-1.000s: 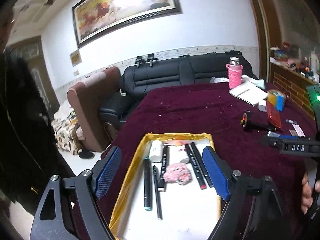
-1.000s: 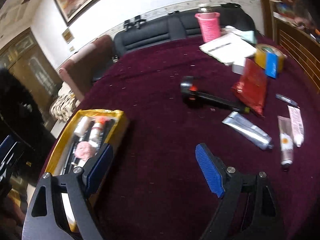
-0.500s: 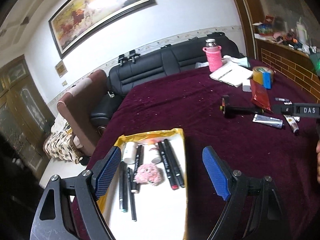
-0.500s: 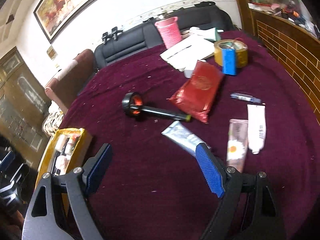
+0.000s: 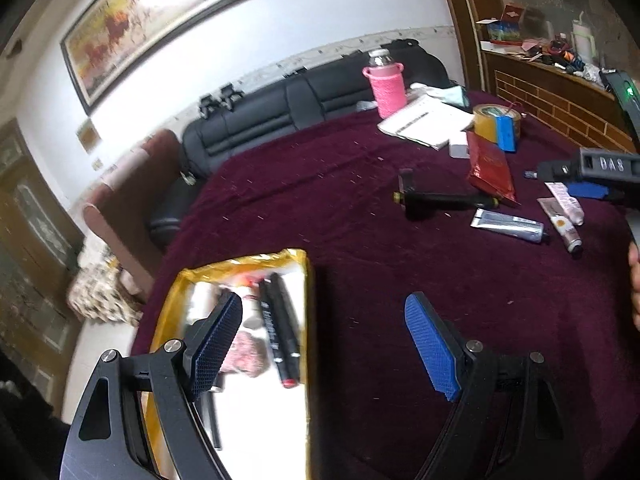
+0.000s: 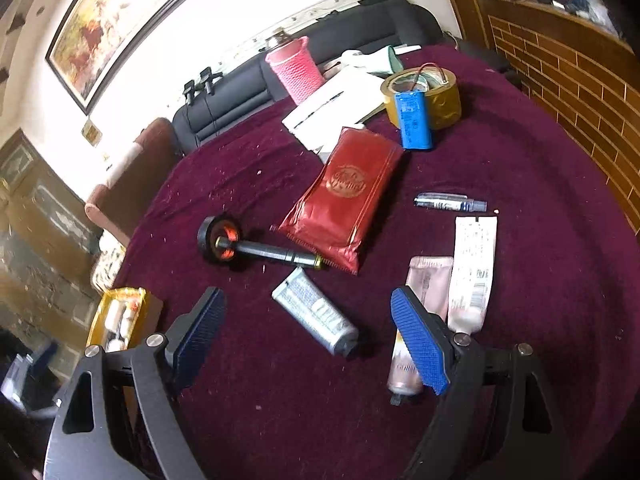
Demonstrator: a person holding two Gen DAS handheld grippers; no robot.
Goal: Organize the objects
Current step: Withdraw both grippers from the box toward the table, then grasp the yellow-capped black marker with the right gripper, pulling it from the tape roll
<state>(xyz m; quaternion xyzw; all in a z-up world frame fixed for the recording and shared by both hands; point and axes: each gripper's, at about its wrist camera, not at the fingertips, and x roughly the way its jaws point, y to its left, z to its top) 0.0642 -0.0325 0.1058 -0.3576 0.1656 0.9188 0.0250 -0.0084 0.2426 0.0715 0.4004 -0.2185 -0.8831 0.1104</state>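
We hold our left gripper (image 5: pixel 324 344) and right gripper (image 6: pixel 308 340) with fingers spread wide, both empty.

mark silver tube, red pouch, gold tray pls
silver tube (image 6: pixel 316 316), right wrist view, mid body.
red pouch (image 6: pixel 344 200), right wrist view, just below the gold emblem.
gold tray (image 5: pixel 240 262), left wrist view, far foil rim.

Three tubes (image 6: pixel 314 316) (image 6: pixel 420 312) (image 6: pixel 474 268), one red pouch (image 6: pixel 344 196), one tape roll (image 6: pixel 432 98), one pink bottle (image 6: pixel 294 68), one gold tray (image 5: pixel 236 266).
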